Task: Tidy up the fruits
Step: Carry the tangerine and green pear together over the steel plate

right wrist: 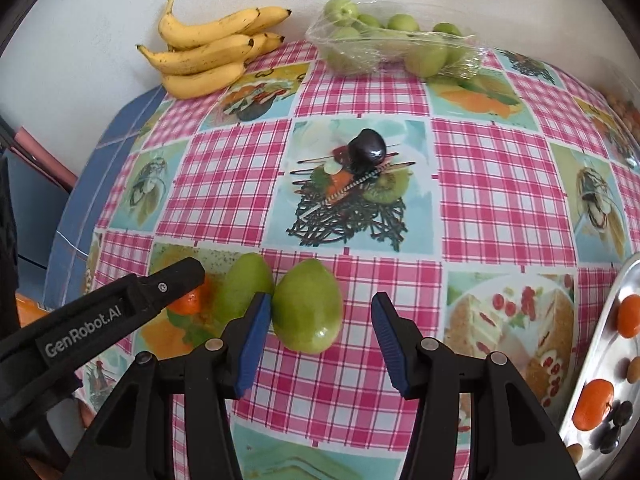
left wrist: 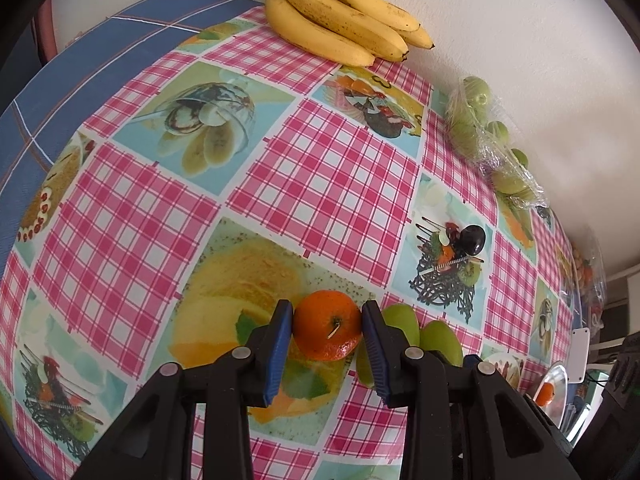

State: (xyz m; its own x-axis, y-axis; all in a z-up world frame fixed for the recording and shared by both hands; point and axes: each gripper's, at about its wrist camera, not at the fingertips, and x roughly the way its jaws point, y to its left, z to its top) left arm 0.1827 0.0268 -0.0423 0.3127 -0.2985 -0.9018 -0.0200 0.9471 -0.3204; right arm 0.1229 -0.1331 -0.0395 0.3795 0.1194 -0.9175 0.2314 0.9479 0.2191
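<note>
Here, the left gripper (left wrist: 327,325) pinches an orange (left wrist: 327,326) between its blue pads (left wrist: 280,344), low in the middle of the left wrist view, with the fruit resting on the checked tablecloth (left wrist: 312,168). Just right of the orange, partly behind the right finger, sit two green fruits (left wrist: 400,320). In the right wrist view these lie side by side and touching at the lower centre: the far green fruit (right wrist: 248,284) and the near green fruit (right wrist: 308,308).

The right gripper (right wrist: 318,316) is spread wide around the near green fruit; its left pad (right wrist: 252,340) touches or nearly touches the fruit, while the right pad stands apart from it. The left gripper's black arm (right wrist: 100,312) reaches in from the lower left of that view, the orange (right wrist: 192,300) peeking out beneath it.

A dark plum (right wrist: 367,148) lies alone in the upper middle of the right wrist view. A bunch of bananas (right wrist: 212,52) sits at the upper left against the wall, and a clear wrapped pack of green fruits (right wrist: 396,44) at the upper right. At the right edge a metal tray (right wrist: 600,344) holds two oranges (right wrist: 592,404), some small dark fruits and a few pale ones.
</note>
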